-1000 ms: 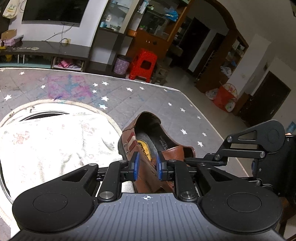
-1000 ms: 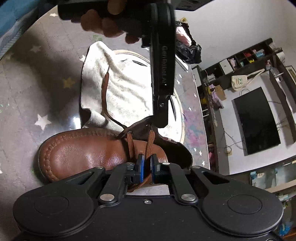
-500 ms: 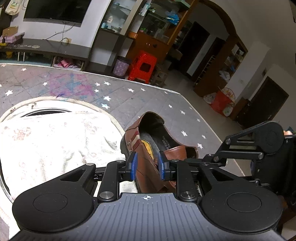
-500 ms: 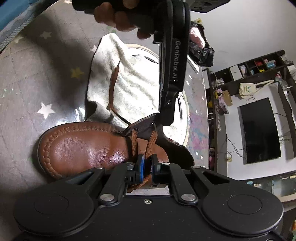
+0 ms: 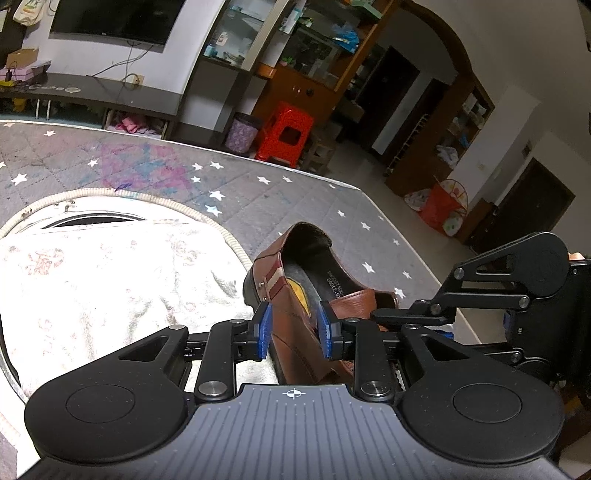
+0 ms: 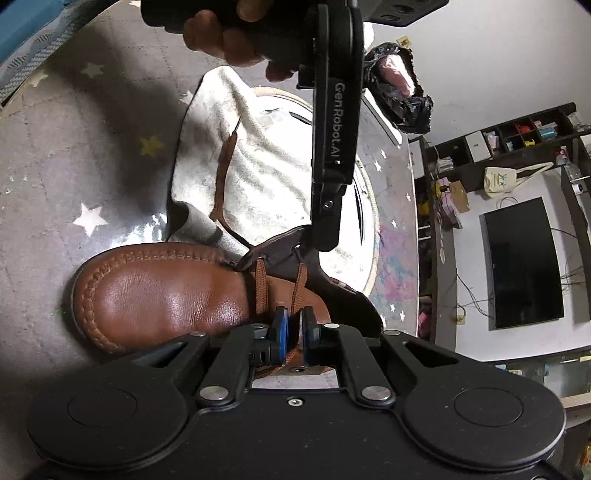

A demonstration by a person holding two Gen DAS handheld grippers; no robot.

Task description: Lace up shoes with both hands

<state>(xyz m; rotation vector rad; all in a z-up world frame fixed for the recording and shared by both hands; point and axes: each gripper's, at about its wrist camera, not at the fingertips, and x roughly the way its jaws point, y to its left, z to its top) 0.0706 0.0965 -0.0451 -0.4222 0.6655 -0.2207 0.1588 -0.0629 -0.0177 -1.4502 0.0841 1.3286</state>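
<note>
1. Lace sits nearest the right-wrist lens, a brown strand pinched between the nearly closed blue pads of the right gripper; it climbs from there to an eyelet in the dark flap
2. Beside it, a second strand of the same lace crosses the throat of the shoe, and a free end trails away over the white towel
3. That brown leather shoe lies on its sole on the grey star-print mat; seen from the right wrist, its long axis runs across the picture, stitched toe to the left and heel opening to the right
4. Seen from the left wrist, the same shoe runs away from the lens, heel collar farthest and open top facing up
5. Left gripper straddles the shoe's near side wall with its blue pads part open; its jaws have just been opening, the leather stands between them, and the left pad shows a small gap to the leather
6. From the right wrist, that left gripper comes down steeply from the top edge, its tip by the eyelet flap, a person's hand wrapped round the handle
7. Farther off lie a round white-rimmed object partly under the towel, then a red stool on the floor
</note>
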